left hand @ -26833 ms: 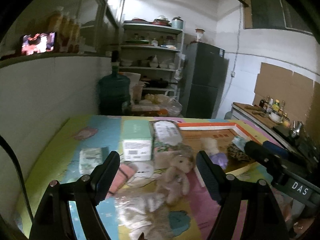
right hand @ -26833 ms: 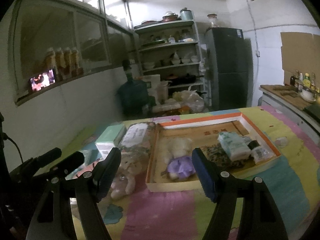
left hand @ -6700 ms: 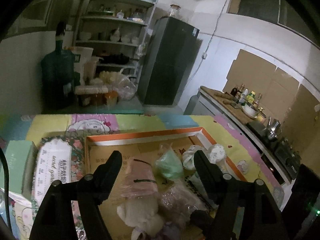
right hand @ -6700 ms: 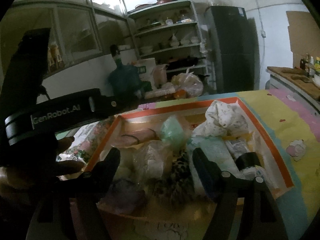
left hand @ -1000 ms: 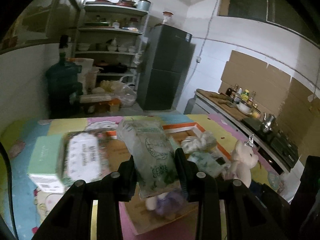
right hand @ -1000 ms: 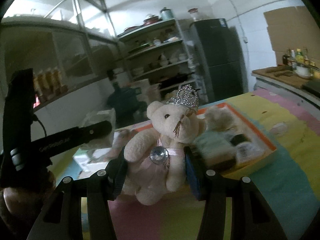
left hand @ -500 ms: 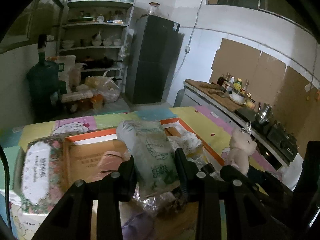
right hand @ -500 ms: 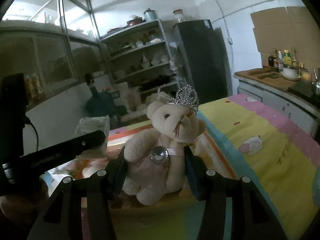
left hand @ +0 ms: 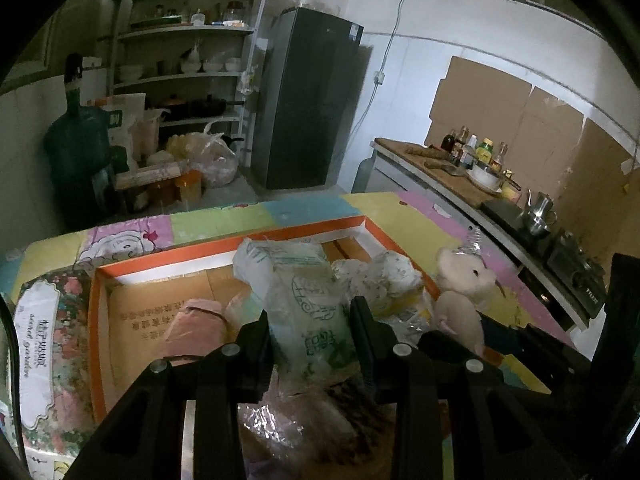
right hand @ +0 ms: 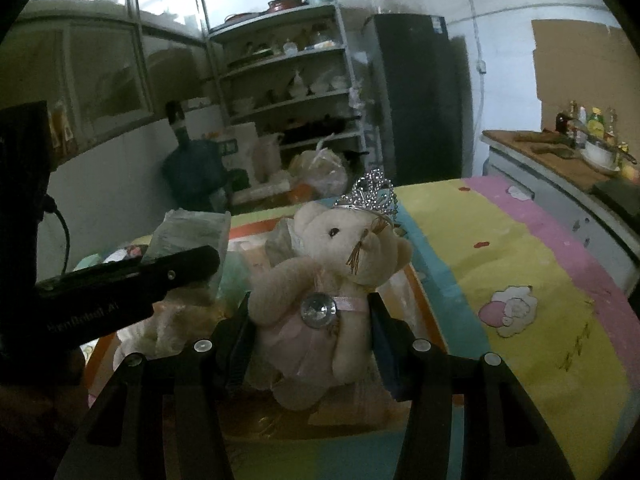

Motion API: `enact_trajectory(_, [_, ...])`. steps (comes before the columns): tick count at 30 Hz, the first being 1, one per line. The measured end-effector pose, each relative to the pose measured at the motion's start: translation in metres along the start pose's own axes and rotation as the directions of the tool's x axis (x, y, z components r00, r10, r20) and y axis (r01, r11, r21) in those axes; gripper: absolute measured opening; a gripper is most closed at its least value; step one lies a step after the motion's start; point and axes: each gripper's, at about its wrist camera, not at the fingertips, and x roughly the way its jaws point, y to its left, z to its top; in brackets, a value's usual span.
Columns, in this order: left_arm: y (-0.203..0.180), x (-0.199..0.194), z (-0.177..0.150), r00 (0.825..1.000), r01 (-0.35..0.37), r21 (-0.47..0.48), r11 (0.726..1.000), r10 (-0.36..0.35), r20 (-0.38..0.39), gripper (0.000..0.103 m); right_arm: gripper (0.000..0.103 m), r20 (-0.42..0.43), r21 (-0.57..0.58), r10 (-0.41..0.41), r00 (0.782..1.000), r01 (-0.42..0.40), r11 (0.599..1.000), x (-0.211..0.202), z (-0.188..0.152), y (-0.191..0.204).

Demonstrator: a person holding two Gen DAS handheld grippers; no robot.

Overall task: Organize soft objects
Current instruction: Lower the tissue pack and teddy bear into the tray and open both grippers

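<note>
My left gripper (left hand: 310,334) is shut on a clear plastic tissue pack (left hand: 298,292) with green print and holds it over the orange-rimmed cardboard tray (left hand: 224,246). My right gripper (right hand: 310,338) is shut on a cream teddy bear (right hand: 332,268) with a silver crown and pink dress, above the tray's right side; the bear also shows in the left wrist view (left hand: 460,300). The tray holds several soft items, among them a pink roll (left hand: 192,330) and a white cloth bundle (left hand: 380,280). The left gripper's arm (right hand: 120,284) crosses the right wrist view.
A floral tissue pack (left hand: 36,344) lies left of the tray on the colourful mat (right hand: 520,280). Behind the table are a water jug (left hand: 78,152), shelves (left hand: 180,76) and a dark fridge (left hand: 308,96). A counter with bottles and a stove (left hand: 500,192) runs along the right.
Both grippers have moved right and down towards the tray with their loads. The bear now hangs over the tray's right edge, the tissue pack over its middle.
</note>
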Motion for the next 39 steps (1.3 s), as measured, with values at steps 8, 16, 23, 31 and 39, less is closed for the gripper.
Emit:
enact_trajectory(8, [0.007, 0.014, -0.003, 1.000, -0.005, -0.010, 1.000, 0.004, -0.030, 0.036, 0.058, -0.023, 0.001, 0.016, 1.000, -0.016, 1.000, 0.014, 0.005, -0.002])
enact_trajectory(16, [0.019, 0.021, -0.004, 0.999, 0.009, -0.057, 0.998, -0.012, -0.049, 0.045, 0.062, -0.031, 0.012, 0.026, 0.999, -0.025, 1.000, 0.019, 0.005, -0.002])
enact_trajectory(23, [0.021, 0.020, -0.006, 0.999, -0.009, -0.069, 0.998, 0.005, -0.047, 0.063, 0.072, -0.009, 0.018, 0.026, 1.000, -0.026, 1.000, 0.011, 0.004, -0.001])
enact_trajectory(31, [0.018, 0.008, -0.006, 1.000, -0.018, -0.062, 0.998, 0.017, -0.019, 0.071, 0.073, 0.018, 0.021, 0.016, 1.000, -0.017, 1.000, 0.000, 0.003, 0.001])
enact_trajectory(39, [0.016, -0.009, -0.006, 1.000, -0.023, -0.050, 0.998, 0.023, 0.003, 0.071, 0.073, 0.039, 0.024, 0.011, 0.999, -0.012, 1.000, -0.014, 0.002, 0.006])
